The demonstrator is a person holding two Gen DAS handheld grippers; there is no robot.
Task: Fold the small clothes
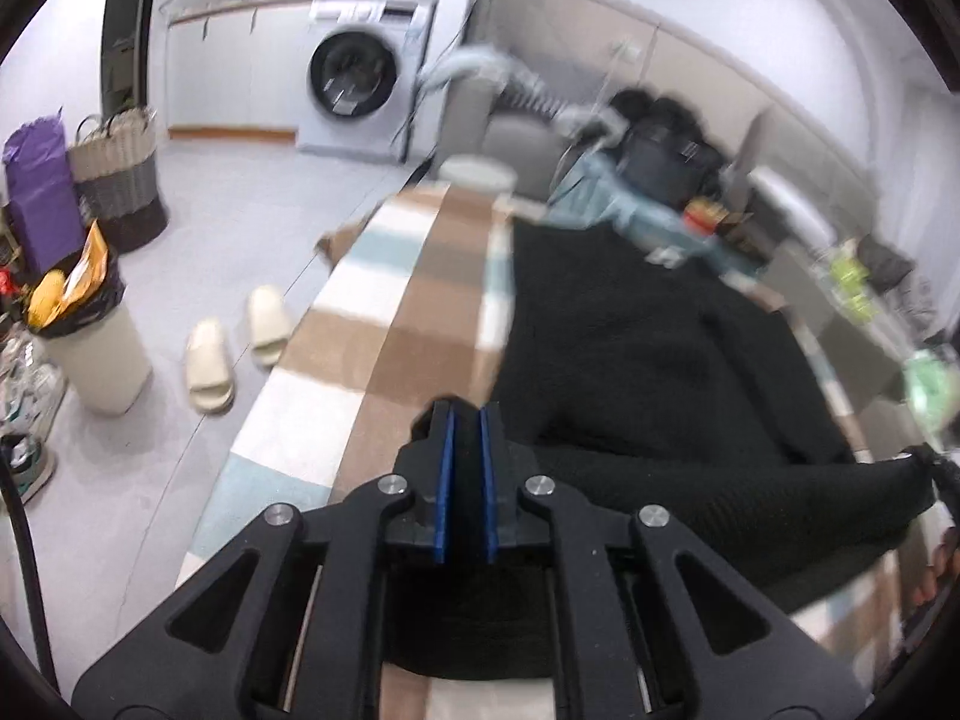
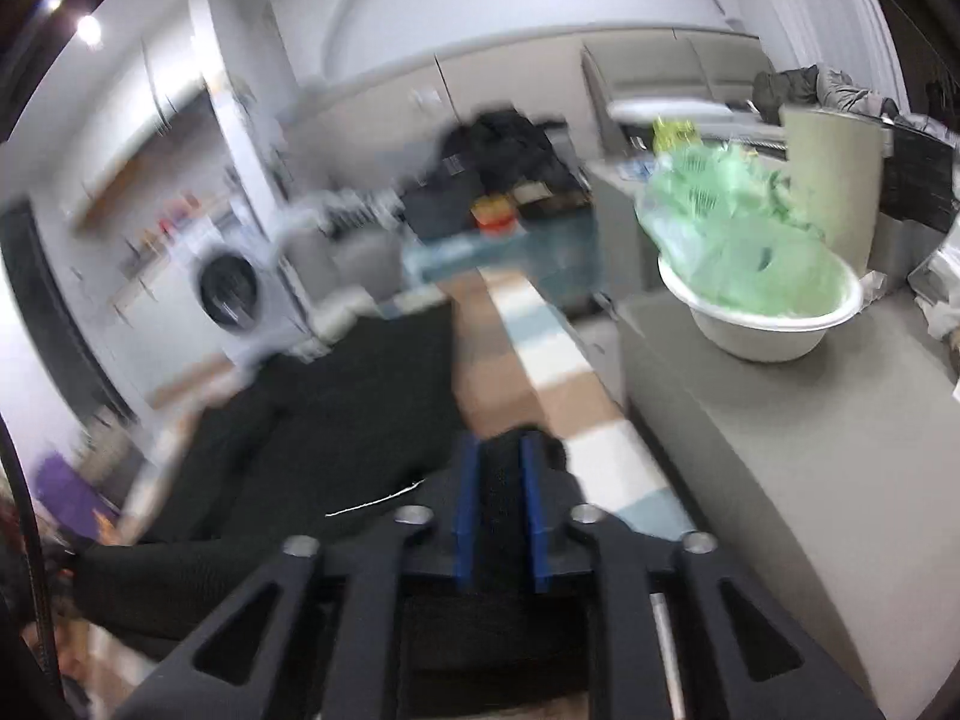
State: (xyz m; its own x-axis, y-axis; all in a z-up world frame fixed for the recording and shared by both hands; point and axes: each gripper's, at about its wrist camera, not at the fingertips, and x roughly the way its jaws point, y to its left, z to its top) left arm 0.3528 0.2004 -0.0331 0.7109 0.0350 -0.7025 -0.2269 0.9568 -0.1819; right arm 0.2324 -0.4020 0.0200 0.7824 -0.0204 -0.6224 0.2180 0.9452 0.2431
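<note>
Both tools pinch black garment (image 1: pixel 630 348) edge; checked cloth (image 1: pixel 384 324) alongside.

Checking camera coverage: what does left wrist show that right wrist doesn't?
Left wrist only: slippers, trash bin and woven basket on the floor, plus the left gripper, jaws nearly together with black fabric between them.

Right wrist only: white bowl of green stuff on a grey counter, plus the right gripper, black cloth between its pads.

Both: black garment on the checked cloth, and the washing machine.
</note>
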